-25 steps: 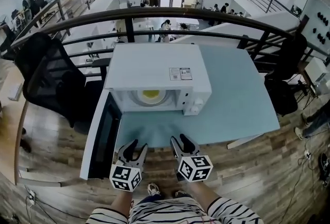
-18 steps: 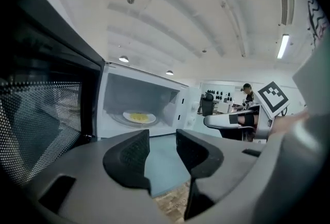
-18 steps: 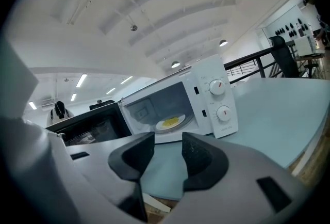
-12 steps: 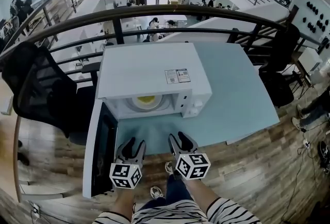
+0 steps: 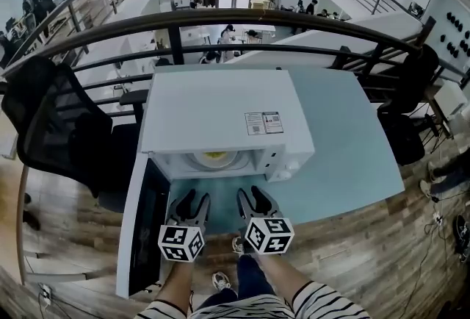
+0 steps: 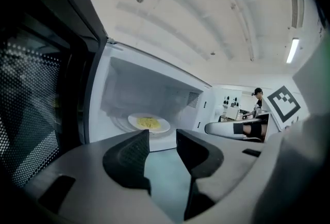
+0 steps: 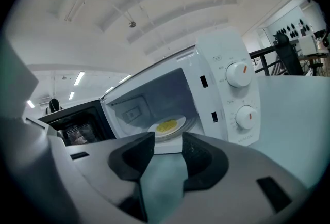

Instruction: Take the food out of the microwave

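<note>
A white microwave [image 5: 220,119] stands on the pale blue table [image 5: 345,148] with its door [image 5: 143,226] swung open to the left. Inside, a white plate of yellow food [image 5: 215,158] rests on the turntable; the plate [image 6: 148,123] lies straight ahead in the left gripper view, and the plate [image 7: 167,126] also shows in the right gripper view. My left gripper [image 5: 194,198] and right gripper [image 5: 250,194] hover side by side over the table's front edge, just short of the cavity. The left gripper [image 6: 163,138] and the right gripper [image 7: 168,140] are both open, with only the table surface between their jaws.
Two knobs [image 7: 240,74] sit on the microwave's right panel. A black office chair [image 5: 59,126] stands left of the table, close to the open door. A dark railing [image 5: 257,20] runs behind the table. Wooden floor lies below the front edge.
Both grippers have moved forward toward the microwave's opening, which now sits closer to them. Their jaws keep the same gap.
</note>
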Motion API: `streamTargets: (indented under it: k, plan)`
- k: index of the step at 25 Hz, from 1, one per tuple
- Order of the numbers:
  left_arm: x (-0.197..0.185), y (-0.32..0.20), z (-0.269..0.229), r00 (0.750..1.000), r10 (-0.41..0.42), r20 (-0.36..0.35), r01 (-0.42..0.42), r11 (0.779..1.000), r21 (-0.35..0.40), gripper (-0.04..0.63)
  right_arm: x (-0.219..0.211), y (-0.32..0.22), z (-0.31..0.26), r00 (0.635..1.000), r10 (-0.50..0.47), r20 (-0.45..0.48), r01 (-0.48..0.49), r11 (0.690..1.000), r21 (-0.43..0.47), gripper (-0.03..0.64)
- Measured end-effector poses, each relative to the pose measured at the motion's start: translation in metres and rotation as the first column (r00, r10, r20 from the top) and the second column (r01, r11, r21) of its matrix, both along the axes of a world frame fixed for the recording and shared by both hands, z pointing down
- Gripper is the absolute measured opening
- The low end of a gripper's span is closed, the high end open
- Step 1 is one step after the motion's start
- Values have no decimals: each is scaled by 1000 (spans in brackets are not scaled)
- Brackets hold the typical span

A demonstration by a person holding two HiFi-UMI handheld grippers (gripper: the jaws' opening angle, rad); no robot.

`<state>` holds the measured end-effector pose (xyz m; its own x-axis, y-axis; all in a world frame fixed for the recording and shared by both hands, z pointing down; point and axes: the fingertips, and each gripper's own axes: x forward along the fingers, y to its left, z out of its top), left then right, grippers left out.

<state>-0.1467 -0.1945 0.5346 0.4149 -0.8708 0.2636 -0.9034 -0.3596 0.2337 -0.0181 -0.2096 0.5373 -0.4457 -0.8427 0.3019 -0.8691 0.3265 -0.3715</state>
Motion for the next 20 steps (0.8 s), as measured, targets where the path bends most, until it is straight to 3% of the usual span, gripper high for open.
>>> streamTargets:
  k: [20]
  plan:
    - [-11, -84, 23, 998, -53, -45, 50, 997, -56, 218, -24, -77, 30, 1000, -2, 10, 3, 1000, -15, 184]
